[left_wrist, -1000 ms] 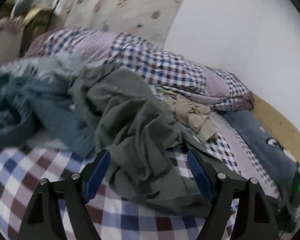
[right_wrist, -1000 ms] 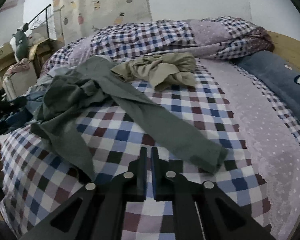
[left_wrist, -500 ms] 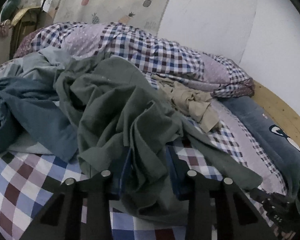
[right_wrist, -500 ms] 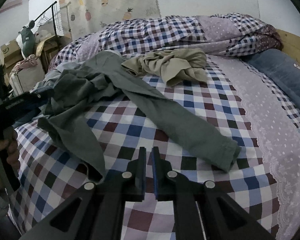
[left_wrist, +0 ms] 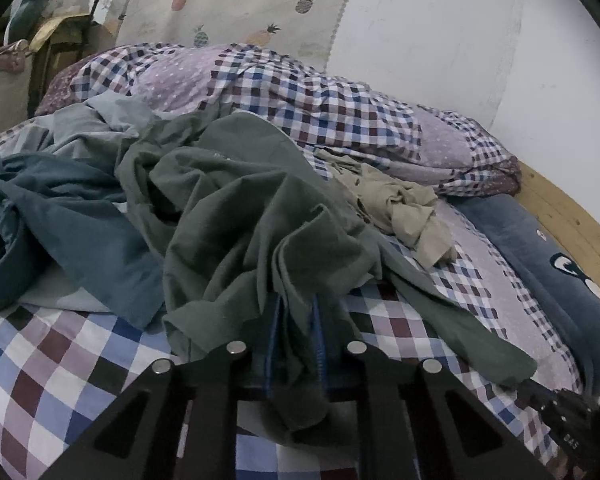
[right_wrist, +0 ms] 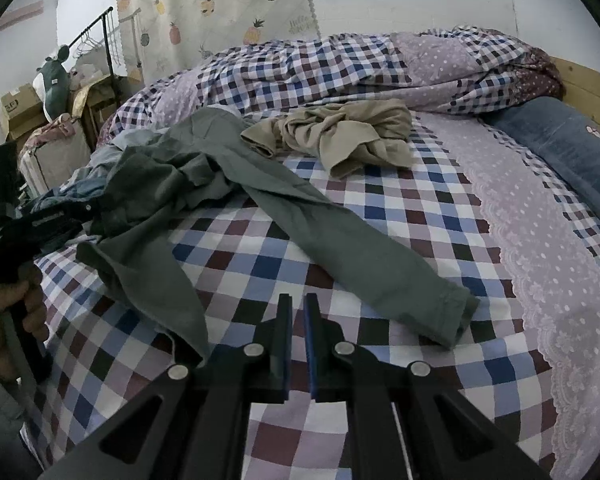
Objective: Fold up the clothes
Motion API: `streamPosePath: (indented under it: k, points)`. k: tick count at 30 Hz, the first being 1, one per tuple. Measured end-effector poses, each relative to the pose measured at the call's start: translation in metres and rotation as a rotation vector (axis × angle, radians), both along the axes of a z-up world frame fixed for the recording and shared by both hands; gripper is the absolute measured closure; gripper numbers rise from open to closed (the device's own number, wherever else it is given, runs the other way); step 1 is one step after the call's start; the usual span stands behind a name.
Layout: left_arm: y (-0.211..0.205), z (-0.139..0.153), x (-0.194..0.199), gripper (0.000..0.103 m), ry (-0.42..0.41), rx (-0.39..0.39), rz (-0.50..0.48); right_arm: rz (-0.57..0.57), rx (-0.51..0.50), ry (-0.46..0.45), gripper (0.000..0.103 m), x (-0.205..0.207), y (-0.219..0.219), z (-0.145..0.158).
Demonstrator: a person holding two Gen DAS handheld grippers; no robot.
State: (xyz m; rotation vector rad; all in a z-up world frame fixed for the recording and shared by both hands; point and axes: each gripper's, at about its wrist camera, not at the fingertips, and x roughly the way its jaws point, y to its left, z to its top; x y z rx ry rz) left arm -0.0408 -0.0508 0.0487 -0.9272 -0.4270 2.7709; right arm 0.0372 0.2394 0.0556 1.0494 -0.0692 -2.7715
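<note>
- Covering most of both views, the checked bedsheet (right_wrist: 260, 256) carried every garment, with the rolled checked quilt (right_wrist: 340, 72) along its far side and a dark blue pillow (right_wrist: 560, 140) by the wooden headboard (right_wrist: 592, 80).
- The grey-green garment (left_wrist: 240, 216) lay crumpled on the sheet, one long part (right_wrist: 360, 264) stretched flat toward the right gripper.
- A teal garment (left_wrist: 60, 220) was heaped just beside it, touching it.
- A beige garment (right_wrist: 348, 136) sat bunched near the quilt.
- The left gripper (left_wrist: 296, 320) was clenched on a fold of the grey-green garment; a second before, its fingers stood wide apart around that cloth.
- The right gripper (right_wrist: 297, 320) hovered over the sheet with its fingers nearly together, gripping nothing, as before.
</note>
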Motion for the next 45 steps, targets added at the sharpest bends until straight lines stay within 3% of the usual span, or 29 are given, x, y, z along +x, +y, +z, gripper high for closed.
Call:
streamPosePath:
  k: [6, 9, 11, 13, 23, 27, 34, 37, 39, 41, 45]
  points:
    - [0.004, 0.001, -0.006, 0.064, 0.003, 0.005, -0.020, 0.083, -0.045, -0.016, 0.097, 0.001, -0.008, -0.001]
    - [0.007, 0.003, -0.010, 0.061, 0.011, 0.003, -0.020, 0.130, -0.054, -0.020, 0.097, 0.003, -0.014, -0.002]
    - [0.008, 0.004, -0.012, 0.061, 0.020, 0.000, -0.020, 0.145, -0.059, -0.026, 0.079, 0.004, -0.016, -0.004]
    - [0.008, 0.005, -0.014, 0.061, 0.031, -0.003, -0.019, 0.145, -0.065, -0.024, 0.067, 0.003, -0.016, -0.004]
    - [0.011, 0.012, -0.021, 0.062, 0.078, -0.022, -0.011, 0.123, -0.084, -0.019, 0.066, -0.004, -0.010, -0.003]
    - [0.009, 0.008, -0.023, 0.062, 0.067, -0.057, 0.053, 0.117, -0.088, -0.017, 0.066, -0.005, -0.005, -0.003]
    - [0.025, -0.001, -0.025, 0.063, 0.044, -0.040, -0.046, 0.106, -0.088, -0.019, 0.066, -0.009, -0.001, -0.003]
    - [0.028, -0.002, -0.025, 0.072, 0.029, -0.039, -0.059, 0.106, -0.090, -0.021, 0.066, -0.010, -0.001, -0.004]
    - [0.030, -0.002, -0.025, 0.087, 0.020, -0.039, -0.067, 0.112, -0.100, -0.021, 0.066, -0.010, -0.001, -0.003]
    - [0.027, -0.003, -0.025, 0.095, 0.009, -0.016, -0.061, 0.119, -0.113, -0.020, 0.066, -0.010, -0.002, -0.003]
    - [0.016, 0.002, -0.023, 0.101, 0.020, 0.028, -0.034, 0.144, -0.134, -0.029, 0.066, -0.010, -0.006, -0.004]
